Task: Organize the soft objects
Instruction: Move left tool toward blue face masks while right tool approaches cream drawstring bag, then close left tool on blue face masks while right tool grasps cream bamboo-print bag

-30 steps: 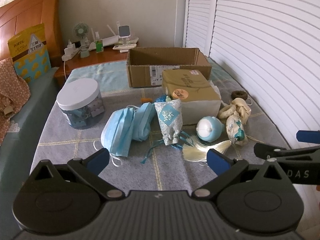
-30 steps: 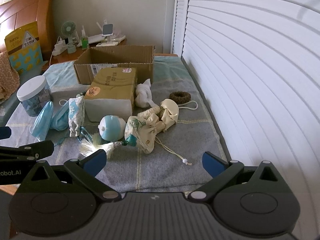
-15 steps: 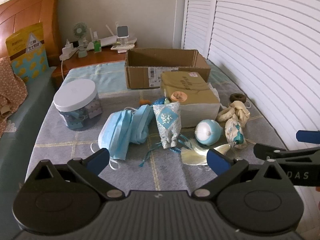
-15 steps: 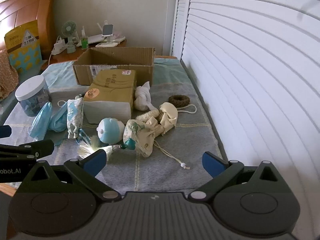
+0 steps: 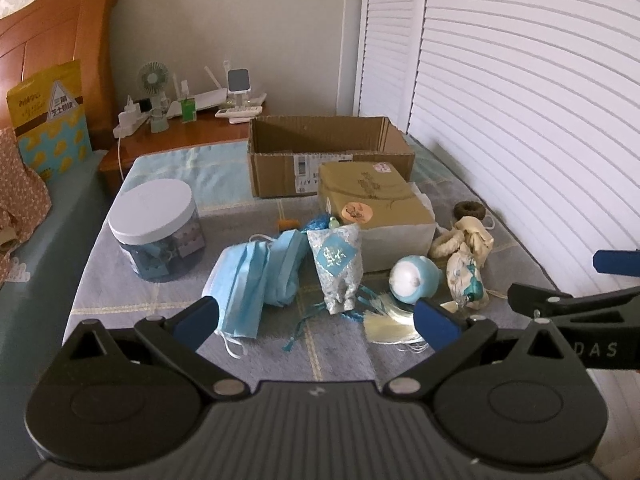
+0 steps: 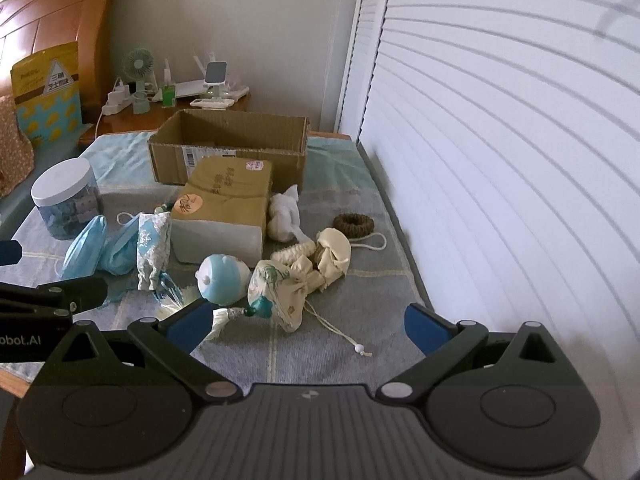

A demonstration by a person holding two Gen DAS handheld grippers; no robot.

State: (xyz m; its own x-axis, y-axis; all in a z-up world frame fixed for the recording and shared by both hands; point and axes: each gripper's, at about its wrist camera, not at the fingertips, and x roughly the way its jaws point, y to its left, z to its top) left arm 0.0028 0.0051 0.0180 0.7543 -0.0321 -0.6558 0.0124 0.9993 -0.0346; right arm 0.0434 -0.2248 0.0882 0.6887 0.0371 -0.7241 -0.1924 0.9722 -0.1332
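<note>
On the bed [image 5: 120, 280], soft things lie in a loose cluster before an open cardboard box [image 5: 328, 156].
Both the left gripper [image 5: 316, 316] and right gripper [image 6: 308, 320] hover above the near edge, jaws wide apart, holding nothing. Blue face masks [image 5: 256, 276] lie beside a patterned pouch [image 5: 338, 264]; the cream drawstring bag [image 6: 280, 288] touches a round blue toy [image 6: 222, 276]; a lidded jar [image 5: 158, 232] stands left.

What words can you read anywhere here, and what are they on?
"DAS" (cut off): on the right gripper, seen from the left wrist view.
"obot.AI" (cut off): on the left gripper, seen from the right wrist view.
Yellow bag: triangle sign and print, too small to read.
Cardboard box: shipping label, too blurred.
Tan package: print and round sticker, unreadable.
</note>
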